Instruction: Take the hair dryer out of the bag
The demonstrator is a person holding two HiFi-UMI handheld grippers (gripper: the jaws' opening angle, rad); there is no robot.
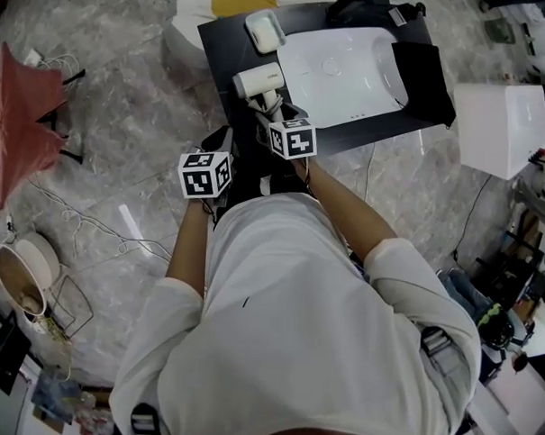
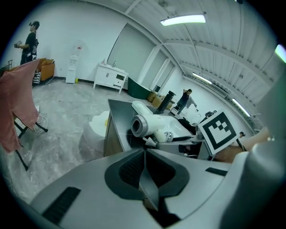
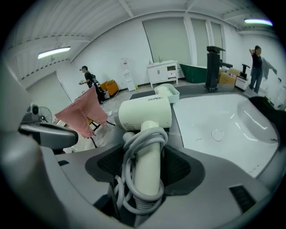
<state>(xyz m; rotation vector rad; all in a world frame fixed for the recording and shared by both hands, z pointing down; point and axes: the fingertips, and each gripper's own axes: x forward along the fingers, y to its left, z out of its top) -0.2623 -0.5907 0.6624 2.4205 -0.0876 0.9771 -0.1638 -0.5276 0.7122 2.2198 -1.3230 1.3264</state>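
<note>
Right gripper point(image 3: 147, 167) of mine is clamped on the handle of the hair dryer point(image 3: 145, 114), with its cord wound round the handle between the pads. The dryer is out of the dark bag point(image 1: 246, 170) below my hands. Its barrel rests on or just above the black counter point(image 1: 221, 52) beside the white sink point(image 1: 342, 71); I cannot tell which. My left gripper point(image 2: 145, 172) is closed and empty. I judge this the setting-down step: lower until the barrel bears, then part the jaws.

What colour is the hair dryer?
The hair dryer is creamy white, with a pale grey cord round its handle; best seen in the right gripper view.
</note>
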